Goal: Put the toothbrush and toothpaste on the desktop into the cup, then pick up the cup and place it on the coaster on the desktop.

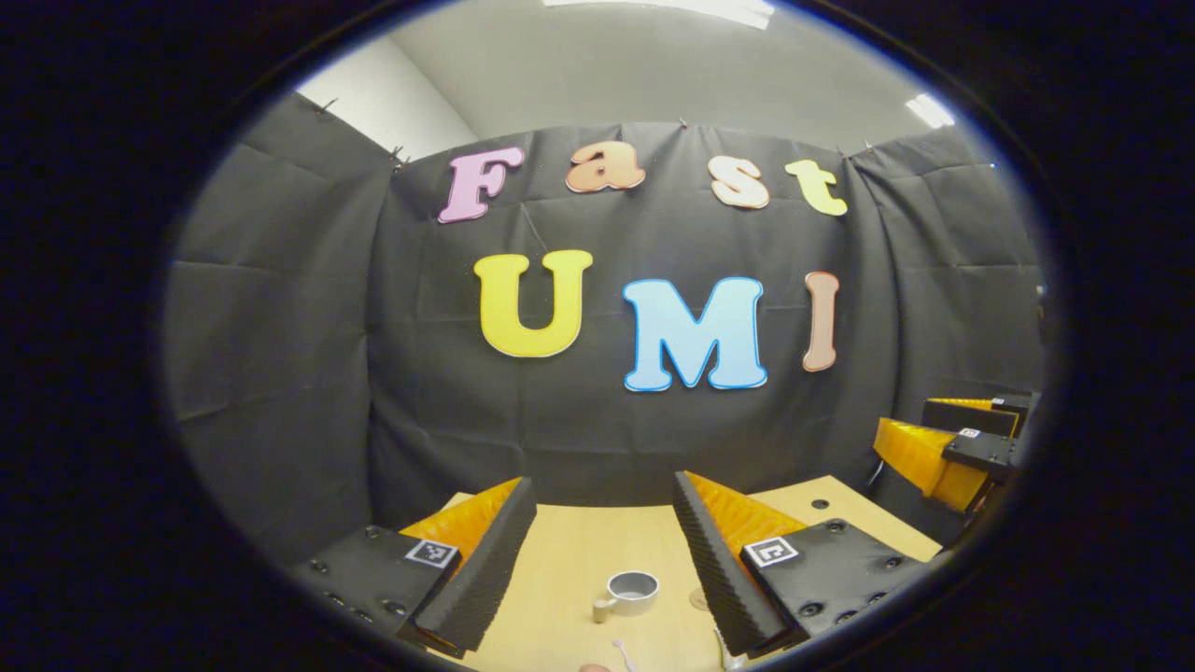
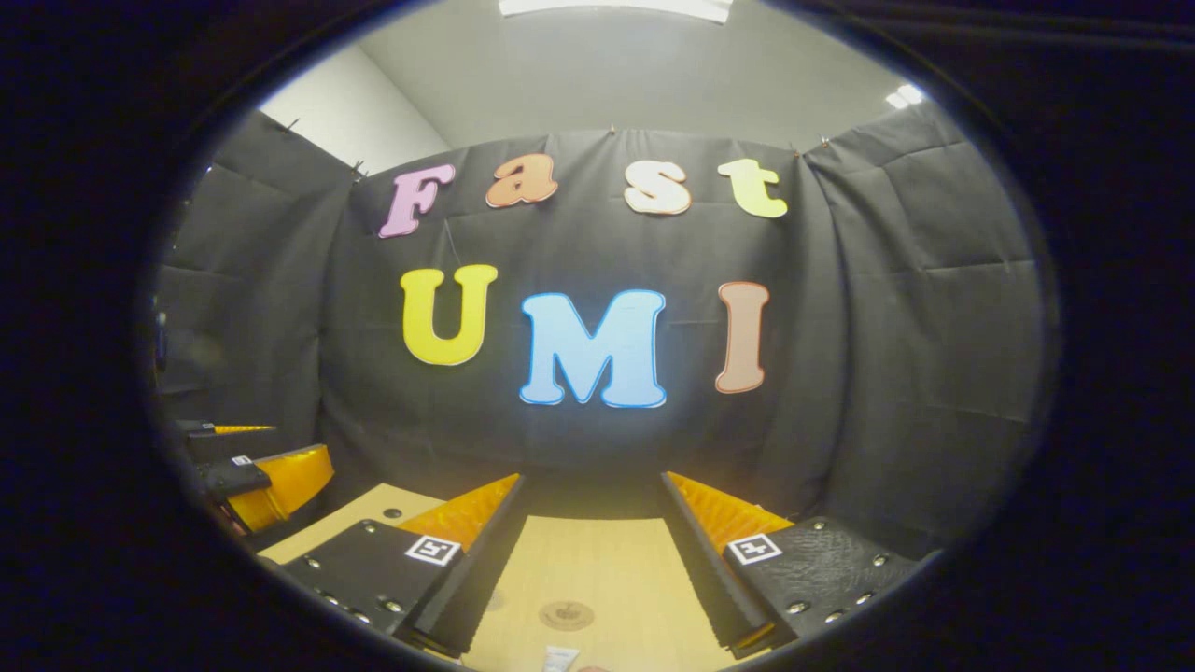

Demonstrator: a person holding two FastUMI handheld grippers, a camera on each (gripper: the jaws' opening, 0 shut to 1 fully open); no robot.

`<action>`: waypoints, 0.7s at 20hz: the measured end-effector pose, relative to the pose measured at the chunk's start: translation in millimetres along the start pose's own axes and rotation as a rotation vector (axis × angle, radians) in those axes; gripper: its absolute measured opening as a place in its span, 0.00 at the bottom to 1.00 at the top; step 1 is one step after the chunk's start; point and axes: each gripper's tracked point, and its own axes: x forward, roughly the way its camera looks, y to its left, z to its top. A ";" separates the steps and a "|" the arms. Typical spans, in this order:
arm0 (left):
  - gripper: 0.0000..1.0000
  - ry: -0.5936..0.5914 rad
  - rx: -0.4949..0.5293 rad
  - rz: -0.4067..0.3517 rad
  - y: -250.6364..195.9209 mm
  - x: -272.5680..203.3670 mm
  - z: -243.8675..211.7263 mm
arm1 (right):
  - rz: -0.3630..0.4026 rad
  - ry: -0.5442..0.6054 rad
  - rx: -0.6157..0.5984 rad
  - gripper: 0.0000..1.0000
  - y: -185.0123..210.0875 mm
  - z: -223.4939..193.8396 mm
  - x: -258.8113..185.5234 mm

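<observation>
Both grippers, the left gripper (image 1: 605,551) and the right gripper (image 2: 593,551), hung wide apart and empty. The cup (image 1: 632,592) stood low centre, the coaster (image 2: 566,614) low centre, the toothpaste (image 2: 560,659) at the bottom edge. One gripper should probably descend slowly and grasp the toothpaste squarely.

1. My left gripper (image 1: 597,560) carries flat black plates with screws and a square black-and-white marker on each.
2. My right gripper (image 2: 590,560) matches: ridged inner pads (image 2: 485,560), screws, square markers.

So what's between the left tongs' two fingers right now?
In the left gripper view, the open left tongs frame bare desktop and the cup; nothing is gripped.
</observation>
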 end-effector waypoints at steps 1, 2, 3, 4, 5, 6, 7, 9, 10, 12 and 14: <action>0.95 0.004 0.002 -0.003 -2.0 -0.8 -0.8 | 0.005 0.002 0.002 0.88 2.5 -0.1 -0.2; 0.95 0.008 0.003 -0.003 -3.1 -0.6 -2.5 | 0.009 0.006 -0.001 0.88 5.4 -2.3 -1.2; 0.95 0.014 0.003 -0.004 -3.7 -1.0 -3.5 | 0.011 0.012 -0.003 0.88 6.6 -3.3 -1.2; 0.95 0.024 0.002 -0.006 -4.8 -0.1 -7.2 | 0.017 0.022 -0.002 0.88 7.8 -7.1 0.2; 0.95 0.039 0.001 -0.011 -6.0 0.9 -12.6 | 0.025 0.039 0.003 0.88 9.2 -12.0 1.5; 0.99 0.060 0.002 -0.014 -7.5 3.9 -21.7 | 0.031 0.063 0.009 0.88 10.7 -21.5 2.8; 0.92 0.084 0.001 -0.024 -10.9 6.5 -31.2 | 0.035 0.093 0.016 0.88 11.4 -29.6 3.2; 0.95 0.136 -0.004 -0.038 -15.3 11.1 -51.9 | 0.039 0.135 0.033 0.88 11.5 -43.5 4.4; 0.95 0.159 -0.007 -0.041 -17.5 13.3 -63.3 | 0.041 0.158 0.036 0.88 11.4 -53.4 3.8; 0.95 0.209 -0.011 -0.045 -20.5 15.4 -91.0 | 0.042 0.203 0.034 0.88 10.8 -70.3 4.6; 0.99 0.259 -0.013 -0.049 -22.5 17.6 -114.9 | 0.043 0.259 0.033 0.89 10.4 -89.9 5.7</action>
